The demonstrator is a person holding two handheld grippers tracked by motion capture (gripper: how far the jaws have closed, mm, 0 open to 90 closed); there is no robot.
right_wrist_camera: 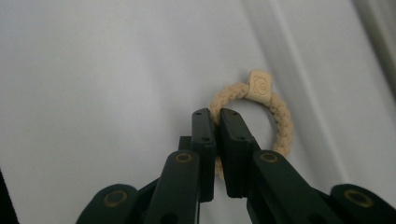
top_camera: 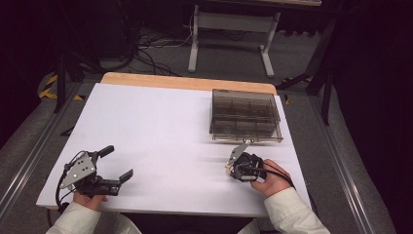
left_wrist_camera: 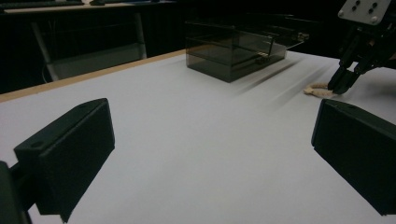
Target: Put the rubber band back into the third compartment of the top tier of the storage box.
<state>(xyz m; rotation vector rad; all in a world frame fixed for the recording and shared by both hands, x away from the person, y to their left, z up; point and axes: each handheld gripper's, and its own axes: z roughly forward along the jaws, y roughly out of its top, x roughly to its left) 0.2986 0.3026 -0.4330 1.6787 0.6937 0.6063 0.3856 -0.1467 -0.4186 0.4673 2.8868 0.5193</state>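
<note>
A beige braided hair tie (right_wrist_camera: 280, 116) with a small square charm lies on the white table (top_camera: 160, 126). My right gripper (right_wrist_camera: 215, 114) points down at it and is shut on the near side of the loop, with the cord pinched between the pads. In the high view this gripper (top_camera: 230, 167) is at the front right, just before the box, with the hair tie (top_camera: 227, 169) under its tips. My left gripper (top_camera: 117, 162) rests at the front left, jaws wide open and nothing between them. In the left gripper view the right gripper (left_wrist_camera: 343, 83) touches the hair tie (left_wrist_camera: 317, 89).
A smoky transparent compartment box (top_camera: 246, 117) stands at the back right of the table, its lid down; it is also seen ahead in the left gripper view (left_wrist_camera: 233, 51). A wooden strip (top_camera: 185, 82) runs along the far table edge. Metal stand legs (top_camera: 195, 46) are on the floor beyond.
</note>
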